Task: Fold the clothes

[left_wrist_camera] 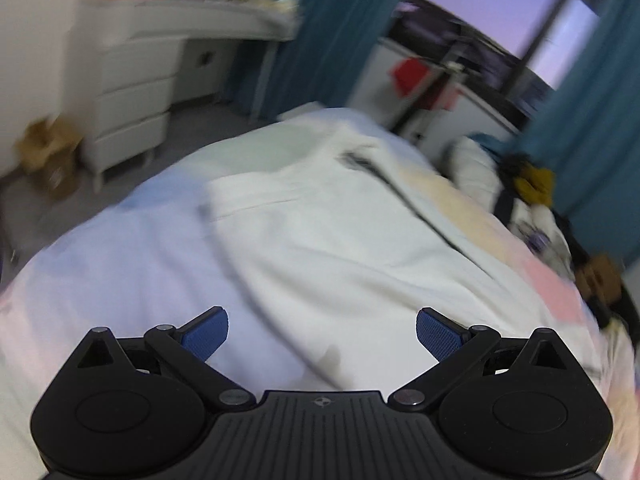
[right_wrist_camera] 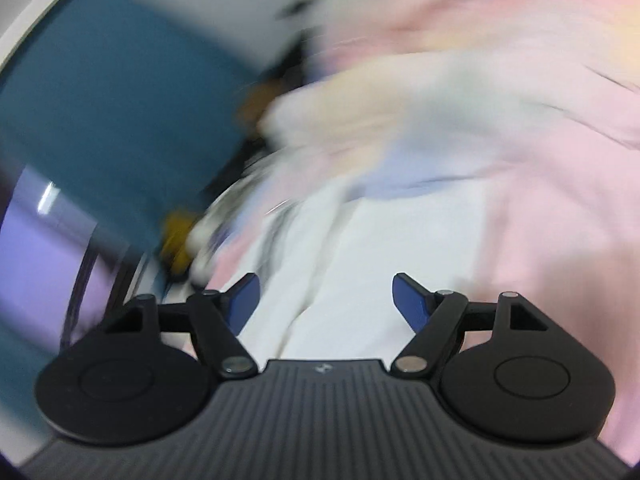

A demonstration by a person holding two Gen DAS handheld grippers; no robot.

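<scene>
From the left wrist the room opens out: a white garment (left_wrist_camera: 340, 232) with a dark zip line lies spread on the bed (left_wrist_camera: 120, 248), whose pastel cover shows pale blue, pink and yellow patches. Beyond stand a white chest of drawers (left_wrist_camera: 132, 96), teal curtains (left_wrist_camera: 328, 32), a window (left_wrist_camera: 500, 4) and a cardboard box (left_wrist_camera: 48, 156) on the floor; a heap of other clothes (left_wrist_camera: 520, 192) sits at the bed's far right edge. The right wrist shows none of the furniture, only a heavily blurred close look at white cloth (right_wrist_camera: 384, 256) on the pink cover (right_wrist_camera: 560, 208), a teal curtain (right_wrist_camera: 112, 92) to the left.

The left gripper (left_wrist_camera: 322, 334) hangs above the near edge of the garment, jaws spread wide, nothing between them; the cloth runs forward and to the right from the gap. The right gripper (right_wrist_camera: 326, 300) also has its jaws spread and empty, the white cloth lying directly ahead and beneath them
</scene>
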